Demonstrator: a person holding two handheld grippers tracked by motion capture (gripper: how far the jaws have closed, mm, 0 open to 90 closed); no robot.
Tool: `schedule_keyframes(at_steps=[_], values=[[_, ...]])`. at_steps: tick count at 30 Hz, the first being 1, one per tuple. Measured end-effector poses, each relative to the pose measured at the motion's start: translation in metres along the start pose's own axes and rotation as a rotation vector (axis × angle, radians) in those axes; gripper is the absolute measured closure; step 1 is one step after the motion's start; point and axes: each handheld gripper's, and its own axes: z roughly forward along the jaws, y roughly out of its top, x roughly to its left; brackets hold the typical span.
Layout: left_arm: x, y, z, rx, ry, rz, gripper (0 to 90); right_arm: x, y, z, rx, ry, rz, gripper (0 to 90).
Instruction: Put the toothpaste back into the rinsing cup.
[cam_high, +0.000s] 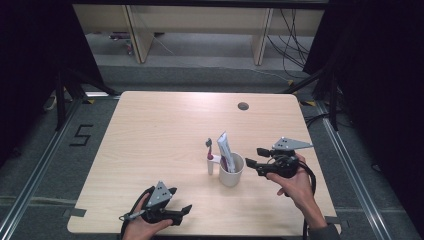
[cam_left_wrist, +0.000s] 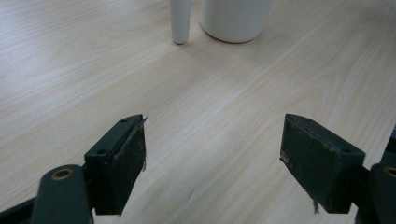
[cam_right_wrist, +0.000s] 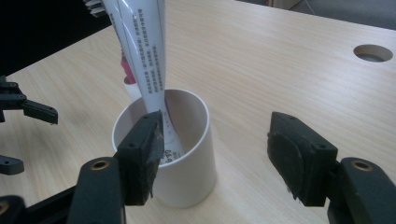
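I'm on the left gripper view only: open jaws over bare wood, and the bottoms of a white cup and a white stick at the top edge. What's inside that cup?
Observer: A white toothpaste tube stands in the white cup, leaning against its rim.
Operator: And the stick beside it?
Observer: It is a toothbrush, upright, head up, standing by the cup's left side in the high view.
Operator: Where is the right gripper?
Observer: The right gripper is level with the cup on its right in the high view, with its jaws open and nothing between the pads.
Operator: Is it touching the cup?
Observer: One finger shows in front of the cup wall in the right gripper view; I cannot tell contact.
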Motion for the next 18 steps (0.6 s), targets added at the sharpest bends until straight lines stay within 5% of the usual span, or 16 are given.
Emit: schedule_keyframes(at_steps=[18], values=[[0.0,0.0,-0.001,0.003,0.003,0.006,21.9,-0.009,-0.015,-0.02,0.012,-0.028,0.021,30.1]])
